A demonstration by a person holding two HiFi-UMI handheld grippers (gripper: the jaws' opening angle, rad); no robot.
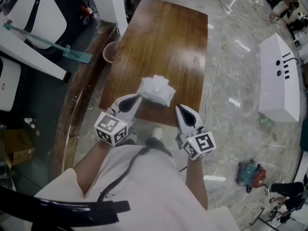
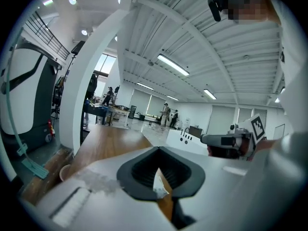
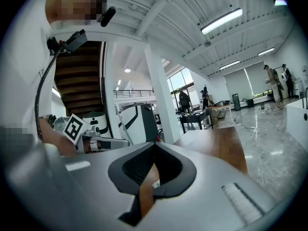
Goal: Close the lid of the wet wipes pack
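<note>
Wet wipes pack (image 1: 156, 90) sits at the near end of the wooden table (image 1: 163, 37), white and crumpled-looking, probably soft, light and apt to slide; pinning one end and pressing down on top suits it. Left gripper (image 1: 136, 99) and right gripper (image 1: 179, 108), both clenched empty, flank that same end.

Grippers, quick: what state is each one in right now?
Left gripper: closed, holding nothing.
Right gripper: closed, holding nothing.

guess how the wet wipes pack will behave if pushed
The wet wipes pack looks soft and crinkled, so it probably gives rather than staying stiff. It lies low, so tipping seems unlikely; on the glossy table it may slide.
</note>
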